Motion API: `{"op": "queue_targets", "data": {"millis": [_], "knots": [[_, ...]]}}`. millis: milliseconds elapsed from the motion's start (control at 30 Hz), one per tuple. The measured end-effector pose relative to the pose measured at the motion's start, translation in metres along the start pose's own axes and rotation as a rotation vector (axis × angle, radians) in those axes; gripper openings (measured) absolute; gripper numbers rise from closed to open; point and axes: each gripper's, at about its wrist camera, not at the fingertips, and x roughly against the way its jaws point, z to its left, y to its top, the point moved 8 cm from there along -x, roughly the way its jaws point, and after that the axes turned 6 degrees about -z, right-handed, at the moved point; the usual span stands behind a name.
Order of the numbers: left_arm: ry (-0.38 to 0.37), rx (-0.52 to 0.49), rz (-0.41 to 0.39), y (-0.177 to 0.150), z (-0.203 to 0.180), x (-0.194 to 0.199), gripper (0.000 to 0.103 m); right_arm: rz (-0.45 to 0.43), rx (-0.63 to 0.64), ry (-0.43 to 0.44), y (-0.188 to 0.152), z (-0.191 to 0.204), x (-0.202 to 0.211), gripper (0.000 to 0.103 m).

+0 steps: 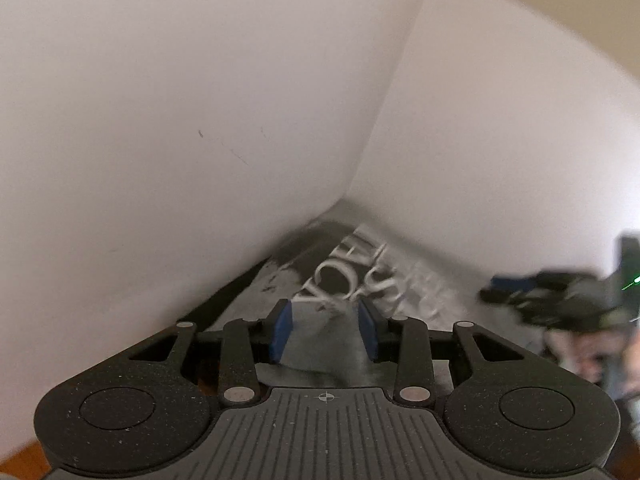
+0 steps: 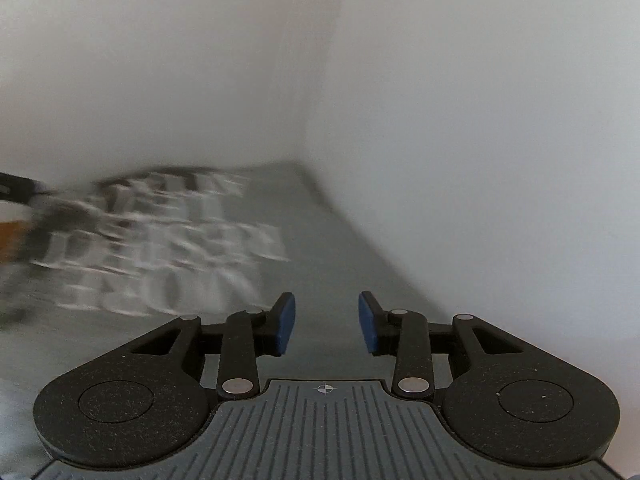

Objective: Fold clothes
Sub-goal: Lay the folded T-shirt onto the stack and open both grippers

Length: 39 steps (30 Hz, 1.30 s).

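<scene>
Both grippers point toward the corner where 2 white walls meet. Left gripper has its 2 blue pads spread apart, with a ridge of grey fabric rising into the gap between them; the cloth looks bunched there, but the pads do not appear pressed together on it, and whether either pad touches the cloth I cannot tell. Right gripper is likewise parted, its blue pads standing wide with nothing between them, held over a plain grey stretch of the garment.

That garment is a grey shirt with big white block lettering, spread flat on the surface right up against the walls. Seen from the right wrist, the print lies to the left of the gripper and is smeared by motion blur, so the words are unreadable. Seen from the left wrist, the lettering sits just beyond the pads. Far right in that view the other gripper shows as a dark blur.
</scene>
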Motion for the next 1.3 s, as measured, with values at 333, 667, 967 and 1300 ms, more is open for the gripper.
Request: {"op": "queue_targets", "data": {"millis": [333,667,967,1300], "knots": [[0.089,-0.055,0.069,-0.014,0.028,-0.004,0.023,-0.006,-0.005,0.186,-0.013,0.081,0.052,0.036],[0.107,0.004,0.050,-0.006,0.036,-0.010,0.035,-0.066,0.028,0.257,0.003,0.139,0.081,0.036],[0.138,-0.019,0.056,-0.009,0.043,-0.016,0.022,0.004,0.198,0.247,-0.028,0.166,0.096,0.006],[0.045,-0.087,0.002,0.013,0.000,-0.006,0.023,0.043,0.209,0.305,-0.043,0.160,0.101,0.003]]}}
